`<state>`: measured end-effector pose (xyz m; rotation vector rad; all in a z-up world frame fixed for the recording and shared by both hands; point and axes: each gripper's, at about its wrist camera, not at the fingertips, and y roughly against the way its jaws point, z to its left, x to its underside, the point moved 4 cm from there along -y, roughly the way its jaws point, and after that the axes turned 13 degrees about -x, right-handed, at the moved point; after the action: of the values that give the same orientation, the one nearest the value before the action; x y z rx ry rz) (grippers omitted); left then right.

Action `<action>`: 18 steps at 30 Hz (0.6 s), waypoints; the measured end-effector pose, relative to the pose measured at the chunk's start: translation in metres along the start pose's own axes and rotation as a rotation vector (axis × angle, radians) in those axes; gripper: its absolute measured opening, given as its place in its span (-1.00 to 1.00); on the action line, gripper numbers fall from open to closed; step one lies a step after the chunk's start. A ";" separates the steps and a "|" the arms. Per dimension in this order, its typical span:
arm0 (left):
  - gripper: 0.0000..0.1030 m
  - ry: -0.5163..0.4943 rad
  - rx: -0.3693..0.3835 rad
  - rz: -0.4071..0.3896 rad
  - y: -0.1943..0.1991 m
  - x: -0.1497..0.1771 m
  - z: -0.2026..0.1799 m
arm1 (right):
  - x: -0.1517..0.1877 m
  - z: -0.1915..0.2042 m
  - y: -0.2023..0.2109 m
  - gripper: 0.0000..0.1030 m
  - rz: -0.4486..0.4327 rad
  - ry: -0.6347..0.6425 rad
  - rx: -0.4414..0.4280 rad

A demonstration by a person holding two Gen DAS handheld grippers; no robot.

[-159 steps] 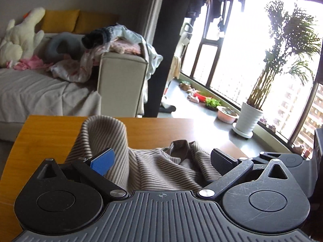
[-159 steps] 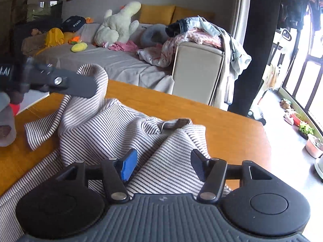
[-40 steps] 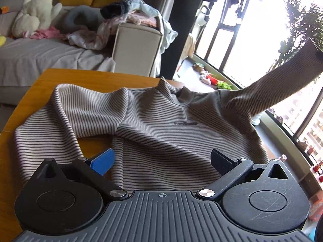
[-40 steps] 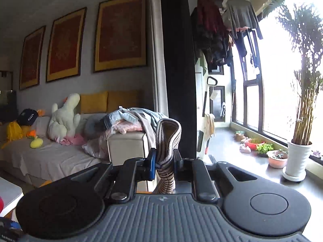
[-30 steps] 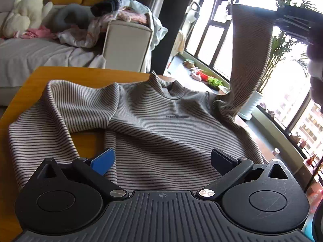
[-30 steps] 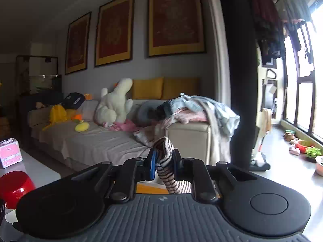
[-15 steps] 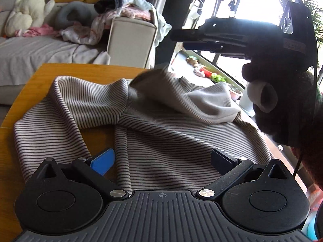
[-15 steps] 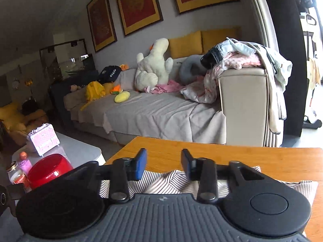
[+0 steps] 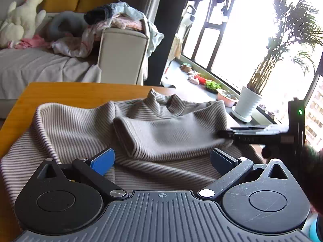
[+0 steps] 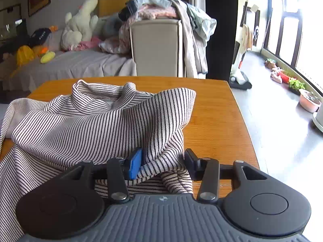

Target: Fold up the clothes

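While the striped sweater (image 9: 80,129) lies spread on the wooden table (image 10: 214,109), one sleeve (image 9: 169,135) is folded across its chest, with the cuff end pointing toward the left side of the left wrist view.

Left gripper (image 9: 161,159): the jaws stand wide apart and hold nothing. It hovers over the near hem of the sweater, and striped fabric fills the gap between the two fingers without being clamped.

Right gripper (image 10: 163,163): the jaws are parted, and a bunched fold of the sweater sits loosely between them. The blue pad (image 10: 134,166) touches the fabric on one side; the opposite finger (image 10: 191,159) stands apart from it, so no pinch is applied. In the left wrist view this gripper enters from the right edge, with its fingertips at the shoulder end of the folded sleeve.

Sweater position: the collar (image 10: 113,92) faces the far edge of the table, toward the sofa (image 10: 80,64). The left shoulder and sleeve are rumpled near the left table edge. Bare tabletop shows to the right of the sweater in the right wrist view.

Surroundings: a pile of clothes (image 10: 161,6) rests on the sofa arm, a plush toy (image 9: 22,18) sits on the sofa, and a potted plant (image 9: 250,100) stands by the window.
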<state>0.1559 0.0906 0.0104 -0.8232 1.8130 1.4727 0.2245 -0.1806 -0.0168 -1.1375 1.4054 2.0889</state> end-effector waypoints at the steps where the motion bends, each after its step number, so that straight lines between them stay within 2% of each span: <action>1: 1.00 0.020 0.008 0.001 -0.006 -0.006 -0.002 | 0.001 0.000 0.000 -0.10 -0.009 0.004 0.000; 5: 1.00 0.082 0.015 0.038 -0.039 -0.020 -0.011 | 0.005 0.007 0.000 -0.05 -0.013 0.056 0.005; 9: 1.00 0.081 -0.090 0.111 -0.074 -0.014 -0.012 | 0.005 0.005 0.004 -0.01 -0.029 0.039 -0.020; 11: 1.00 0.057 -0.149 0.109 -0.077 -0.011 -0.013 | 0.006 0.003 0.006 0.04 -0.036 0.027 -0.036; 13: 1.00 0.035 -0.173 0.132 -0.080 -0.007 -0.015 | 0.005 0.003 0.007 0.07 -0.038 0.016 -0.050; 18: 1.00 0.016 -0.168 0.131 -0.079 -0.009 -0.012 | 0.004 0.005 0.008 0.13 -0.044 0.024 -0.051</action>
<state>0.2227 0.0659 -0.0259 -0.8125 1.8023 1.7257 0.2141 -0.1802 -0.0147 -1.2059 1.3322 2.0989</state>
